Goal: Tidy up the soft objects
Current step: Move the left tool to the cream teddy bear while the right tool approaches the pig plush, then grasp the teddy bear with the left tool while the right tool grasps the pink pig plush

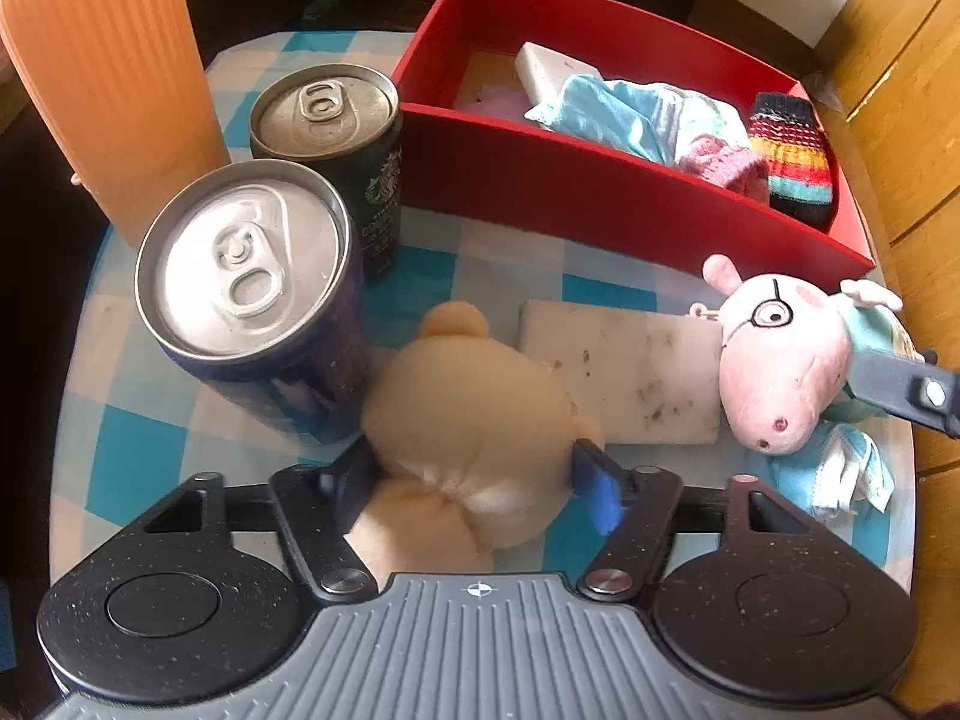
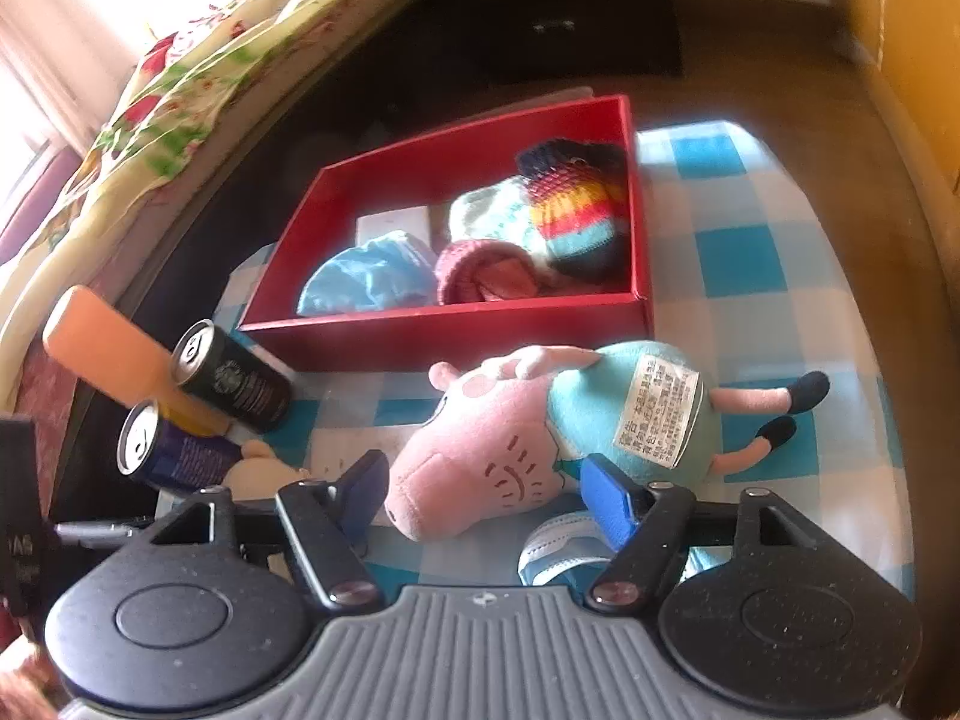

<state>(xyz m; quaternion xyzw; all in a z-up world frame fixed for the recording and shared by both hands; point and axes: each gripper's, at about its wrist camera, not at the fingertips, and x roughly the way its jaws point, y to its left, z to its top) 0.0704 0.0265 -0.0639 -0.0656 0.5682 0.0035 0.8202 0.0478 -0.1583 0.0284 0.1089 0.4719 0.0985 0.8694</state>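
Left hand-held gripper (image 1: 474, 474) sits spread around the beige plush (image 1: 468, 420) on the checked bench (image 1: 138, 468), pads at its sides, grip unclear. Right hand-held gripper (image 2: 486, 489) straddles the pink pig toy (image 2: 480, 456), jaws apart, beside the red box (image 2: 450, 336).

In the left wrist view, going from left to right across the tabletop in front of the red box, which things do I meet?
Blue can → tan plush toy → white sponge → pink pig plush.
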